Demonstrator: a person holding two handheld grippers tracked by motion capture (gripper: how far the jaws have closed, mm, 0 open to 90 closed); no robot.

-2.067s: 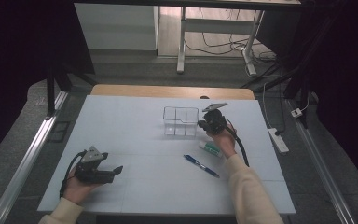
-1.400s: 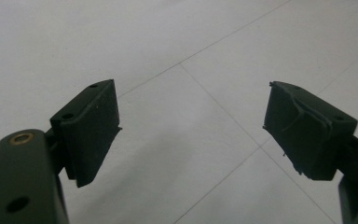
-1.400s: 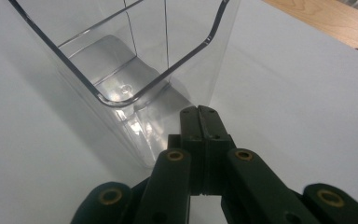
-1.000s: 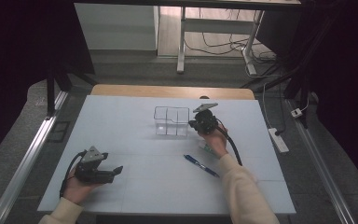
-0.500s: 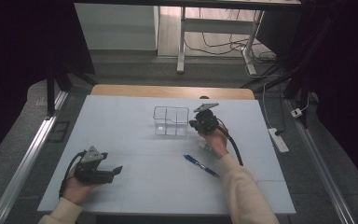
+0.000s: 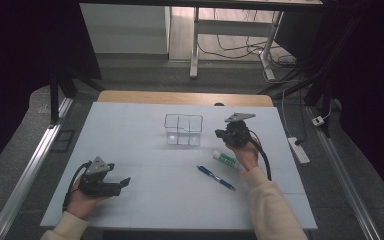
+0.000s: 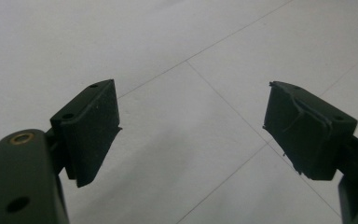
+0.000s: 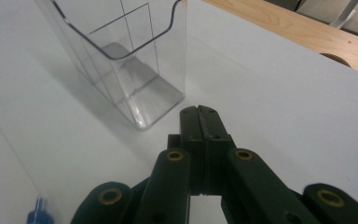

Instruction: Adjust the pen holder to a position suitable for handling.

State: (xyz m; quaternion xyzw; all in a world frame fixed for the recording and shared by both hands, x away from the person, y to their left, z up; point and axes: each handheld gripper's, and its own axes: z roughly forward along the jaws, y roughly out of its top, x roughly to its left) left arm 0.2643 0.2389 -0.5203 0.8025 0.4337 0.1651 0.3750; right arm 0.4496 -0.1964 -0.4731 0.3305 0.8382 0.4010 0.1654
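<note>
A clear plastic box with inner dividers stands on the white table, empty. My right gripper is just right of it, shut with nothing between its jaws; in the right gripper view its closed tip sits close to the clear box. A glue stick and a blue pen lie in front of the right hand. My left gripper rests at the near left, open, its pads wide apart over bare table.
A wooden strip runs along the table's far edge. A power strip and cables lie on the floor to the right. A blue cap peeks in at the right gripper view's lower left.
My right gripper has drawn back to the right, away from the clear box, uncovering the glue stick. The box shifted left between the oldest frame and a second ago. The left hand stayed still.
</note>
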